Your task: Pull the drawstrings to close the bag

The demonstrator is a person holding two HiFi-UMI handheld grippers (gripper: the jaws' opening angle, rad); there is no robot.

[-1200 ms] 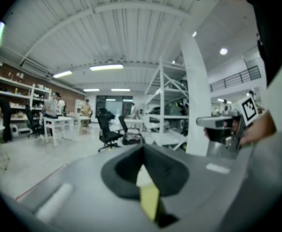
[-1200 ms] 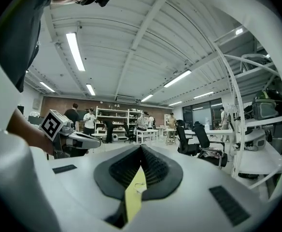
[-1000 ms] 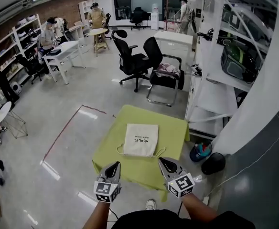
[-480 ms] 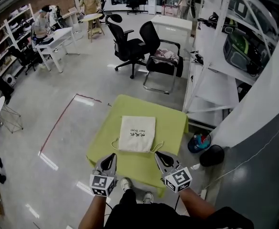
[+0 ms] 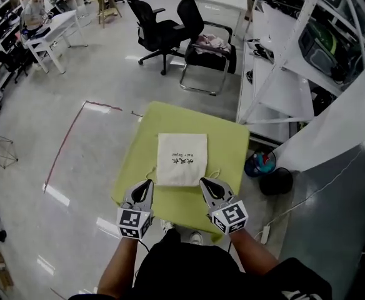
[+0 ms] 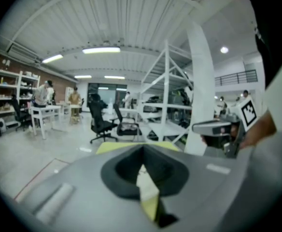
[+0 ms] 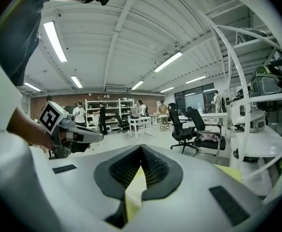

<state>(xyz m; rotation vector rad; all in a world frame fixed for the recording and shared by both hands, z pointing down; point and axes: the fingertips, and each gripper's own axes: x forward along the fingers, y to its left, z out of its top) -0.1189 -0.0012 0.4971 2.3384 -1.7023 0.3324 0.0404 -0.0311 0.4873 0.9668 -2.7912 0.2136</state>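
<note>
A cream drawstring bag (image 5: 181,158) lies flat on the yellow-green table (image 5: 232,144), its mouth toward me. A loop of drawstring sticks out at each near corner: the left loop (image 5: 150,174) and the right loop (image 5: 215,173). My left gripper (image 5: 147,184) is shut and empty, its tip just short of the left loop. My right gripper (image 5: 204,182) is likewise shut and empty, near the right loop. In the left gripper view the closed jaws (image 6: 142,150) fill the lower frame; in the right gripper view the shut jaws (image 7: 141,149) do the same.
White shelving (image 5: 295,61) stands to the right of the table. A blue bucket (image 5: 260,163) and a black round object (image 5: 276,181) sit on the floor by the table's right side. Black office chairs (image 5: 198,33) stand beyond. Red tape (image 5: 64,145) marks the floor at left.
The head view has tipped downward and closer to the table. Both grippers have come forward over the table's near edge, toward the bag's drawstring loops. Both stay shut.
</note>
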